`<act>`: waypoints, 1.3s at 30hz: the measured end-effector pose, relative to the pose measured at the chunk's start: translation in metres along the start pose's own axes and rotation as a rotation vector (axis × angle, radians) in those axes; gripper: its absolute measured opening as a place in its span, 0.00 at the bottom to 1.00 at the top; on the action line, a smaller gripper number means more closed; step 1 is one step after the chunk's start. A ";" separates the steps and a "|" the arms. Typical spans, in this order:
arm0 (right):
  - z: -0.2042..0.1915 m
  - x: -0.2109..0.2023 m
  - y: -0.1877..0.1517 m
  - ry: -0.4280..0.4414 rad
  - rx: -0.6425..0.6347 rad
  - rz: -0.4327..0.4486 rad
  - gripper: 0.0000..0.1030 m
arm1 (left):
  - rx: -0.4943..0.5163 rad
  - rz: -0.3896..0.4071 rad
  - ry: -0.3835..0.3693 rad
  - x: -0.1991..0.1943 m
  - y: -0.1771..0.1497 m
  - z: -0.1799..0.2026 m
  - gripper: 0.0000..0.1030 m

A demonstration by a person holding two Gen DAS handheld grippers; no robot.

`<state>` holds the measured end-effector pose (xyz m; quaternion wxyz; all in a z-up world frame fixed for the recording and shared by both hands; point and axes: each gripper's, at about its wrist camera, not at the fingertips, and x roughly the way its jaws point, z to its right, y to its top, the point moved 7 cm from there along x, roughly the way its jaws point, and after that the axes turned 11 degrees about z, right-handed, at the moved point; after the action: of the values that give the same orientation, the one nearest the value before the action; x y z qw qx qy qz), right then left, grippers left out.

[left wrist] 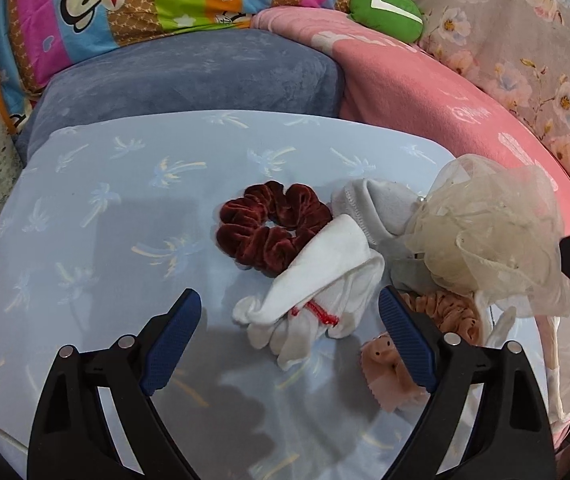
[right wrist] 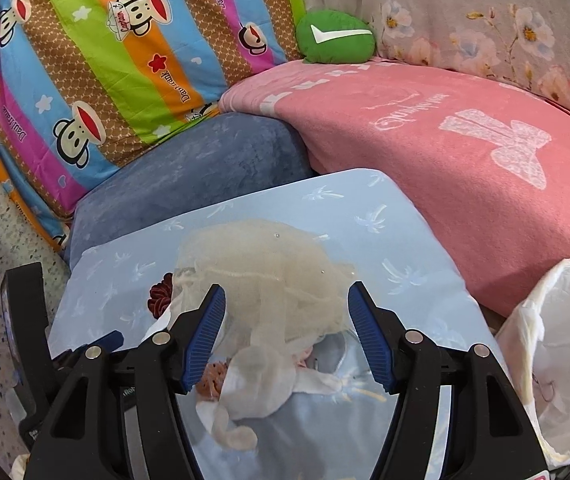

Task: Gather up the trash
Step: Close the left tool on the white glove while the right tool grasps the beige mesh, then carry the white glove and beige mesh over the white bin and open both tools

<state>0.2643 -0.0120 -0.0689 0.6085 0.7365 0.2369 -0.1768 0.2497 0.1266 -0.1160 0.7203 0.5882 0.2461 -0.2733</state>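
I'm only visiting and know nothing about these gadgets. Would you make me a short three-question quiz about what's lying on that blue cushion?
1. True or false: the left hand-held gripper is clamped on the dark red velvet scrunchie.
2. Which item lies between the open fingers of the right hand-held gripper? A. the sheer cream mesh scrunchie B. the green cushion C. the white bag
3. Fill in: the white cloth bundle is tied with a ___ coloured thread.

Key
1. False: its jaws stand open, with the white cloth bundle just beyond them.
2. A
3. red
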 end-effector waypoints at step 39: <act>0.081 -0.172 0.054 -0.067 0.096 0.265 0.03 | 0.136 0.184 -0.251 -0.125 0.026 0.129 0.12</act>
<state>0.1554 -0.1224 0.0537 0.5982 0.7833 0.1084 -0.1302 0.1811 0.0168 0.0114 0.7258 0.6170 0.0803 -0.2933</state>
